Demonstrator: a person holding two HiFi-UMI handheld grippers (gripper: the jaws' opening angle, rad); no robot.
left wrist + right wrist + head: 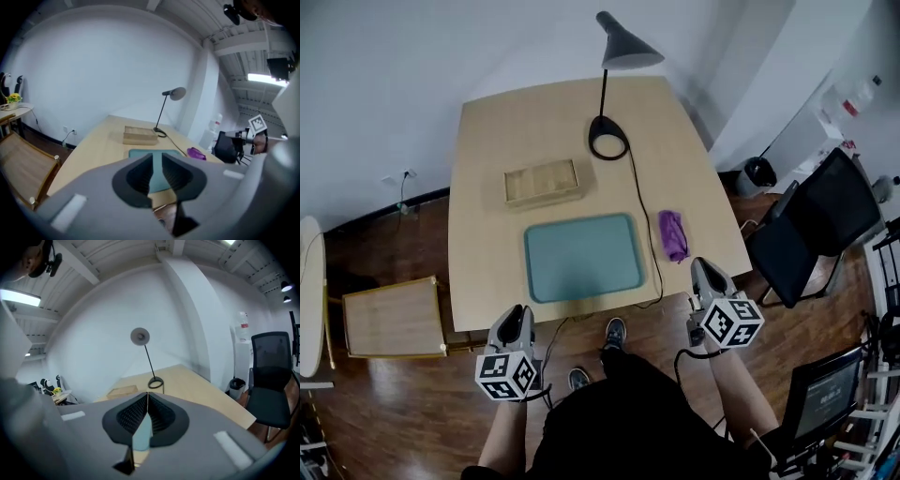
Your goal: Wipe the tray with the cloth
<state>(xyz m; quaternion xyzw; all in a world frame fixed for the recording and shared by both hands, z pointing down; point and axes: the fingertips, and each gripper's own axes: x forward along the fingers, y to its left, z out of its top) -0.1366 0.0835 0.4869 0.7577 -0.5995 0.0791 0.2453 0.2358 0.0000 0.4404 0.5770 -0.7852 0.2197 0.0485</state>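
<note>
Two grippers are held just off the near edge of the tabletop [487, 141], one at each side of the person. The left gripper [514, 319] has its jaws spread a narrow way, with nothing between them; in its own view the left gripper [157, 161] shows only a strip of the tray through the gap. The right gripper [705, 272] has its jaws pressed together at the tips and holds nothing, as its own view of the right gripper [147, 397] confirms.

One teal tray [581, 257] lies flat near the front middle of the tabletop, its surface bare. One purple cloth [672, 234] lies bunched just beside the tray's right edge, apart from both grippers. One shallow wooden box [542, 182] sits just behind the tray. One black lamp [628, 49] stands farther back, and its single cable [649, 225] runs forward between tray and cloth and over the front edge.

Off the tabletop there is one black chair [811, 225] at the right and one low wooden stand [392, 317] at the left. Two shoes [615, 330] show on the wood floor.
</note>
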